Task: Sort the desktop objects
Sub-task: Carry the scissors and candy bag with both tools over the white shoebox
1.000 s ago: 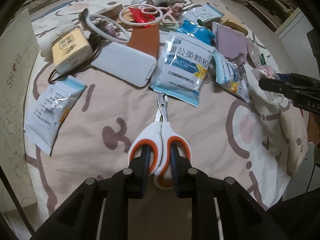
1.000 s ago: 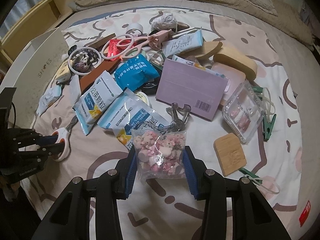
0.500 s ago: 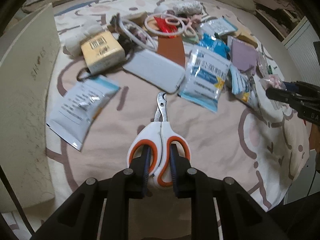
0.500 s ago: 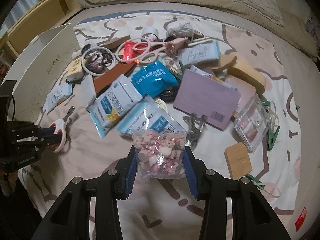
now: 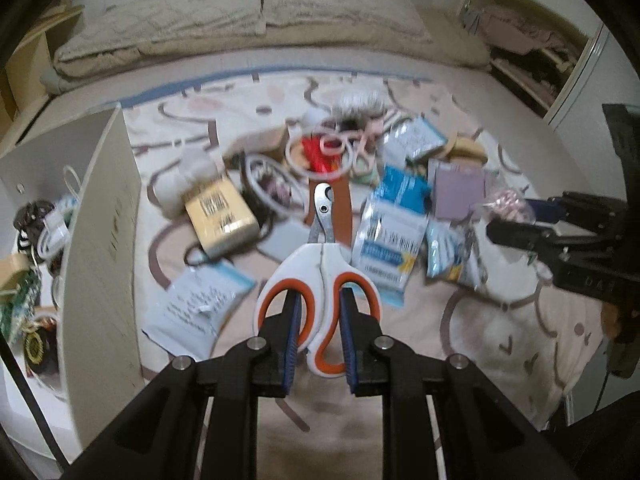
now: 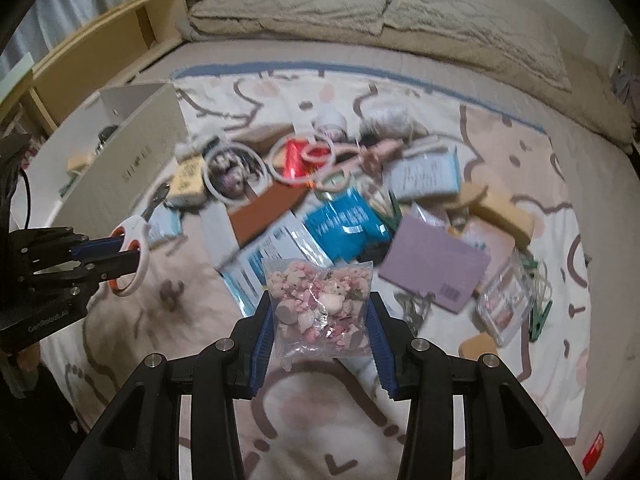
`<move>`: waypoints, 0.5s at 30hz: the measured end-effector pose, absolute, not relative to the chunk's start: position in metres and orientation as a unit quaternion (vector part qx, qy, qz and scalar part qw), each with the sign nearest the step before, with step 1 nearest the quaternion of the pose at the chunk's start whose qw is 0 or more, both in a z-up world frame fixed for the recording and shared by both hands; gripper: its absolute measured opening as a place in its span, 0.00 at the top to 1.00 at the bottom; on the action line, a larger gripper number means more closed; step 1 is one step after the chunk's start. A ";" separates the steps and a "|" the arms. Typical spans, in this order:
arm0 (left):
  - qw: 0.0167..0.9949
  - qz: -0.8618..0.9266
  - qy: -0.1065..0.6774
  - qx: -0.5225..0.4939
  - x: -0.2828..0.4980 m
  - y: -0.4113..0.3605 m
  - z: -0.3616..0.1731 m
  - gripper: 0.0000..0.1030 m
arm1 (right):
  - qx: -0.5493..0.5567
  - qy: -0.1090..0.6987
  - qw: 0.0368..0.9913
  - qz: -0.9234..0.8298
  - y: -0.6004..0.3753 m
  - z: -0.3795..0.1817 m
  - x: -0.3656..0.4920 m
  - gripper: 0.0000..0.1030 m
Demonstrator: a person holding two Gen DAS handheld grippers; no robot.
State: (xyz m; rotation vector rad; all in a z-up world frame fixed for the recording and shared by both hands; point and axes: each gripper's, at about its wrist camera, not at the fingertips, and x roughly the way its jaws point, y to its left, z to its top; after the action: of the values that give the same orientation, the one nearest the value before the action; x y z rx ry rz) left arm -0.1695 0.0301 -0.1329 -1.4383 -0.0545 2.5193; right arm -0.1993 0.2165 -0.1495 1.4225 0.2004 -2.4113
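Gripping the clippers by their orange-lined handles, the left gripper held them above the sheet, steel tip pointing away. The right gripper was closed on a clear bag of pink bits, also clear of the sheet.

The box stood at the left, just beside the clippers, with oddments already inside. Carrying both loads there looked like the step in hand. To do it well, each gripper would have to clear the box's tall wall before letting go, and the clippers should go in tip first so the loops do not catch.

The clippers were hard, smooth plastic and metal, a firm hold. The bag was thin, crinkly film, lumpy and loose, likely to sag or slip. The heap behind held glossy sachets, a flat purple card and pale rings, all on soft patterned cloth.
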 end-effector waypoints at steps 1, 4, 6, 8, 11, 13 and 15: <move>0.120 0.864 -0.021 -0.488 -0.170 0.029 -0.129 0.82 | 0.495 0.068 0.168 -0.850 0.214 -0.145 -0.200 0.57; 0.118 0.872 -0.023 -0.474 -0.172 0.025 -0.118 0.82 | 0.484 0.063 0.170 -0.856 0.207 -0.136 -0.202 0.57; 0.116 0.878 -0.023 -0.464 -0.173 0.022 -0.110 0.82 | 0.477 0.064 0.174 -0.859 0.202 -0.131 -0.203 0.57; 0.114 0.882 -0.021 -0.457 -0.173 0.019 -0.104 0.82 | 0.467 0.065 0.179 -0.863 0.196 -0.124 -0.204 0.57; 0.108 0.890 -0.016 -0.443 -0.173 0.013 -0.094 0.82 | 0.457 0.065 0.187 -0.867 0.187 -0.117 -0.205 0.57; 0.106 0.893 -0.015 -0.437 -0.173 0.009 -0.090 0.82 | 0.449 0.061 0.194 -0.870 0.180 -0.111 -0.206 0.57; 0.103 0.896 -0.018 -0.431 -0.173 0.003 -0.084 0.82 | 0.442 0.052 0.204 -0.872 0.173 -0.105 -0.207 0.57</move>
State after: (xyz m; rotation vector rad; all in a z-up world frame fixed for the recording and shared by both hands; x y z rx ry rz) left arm -0.1728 0.0025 -0.0840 -1.2718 -0.0519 2.6457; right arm -0.2067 0.1728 -0.1045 1.2339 0.1453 -2.4308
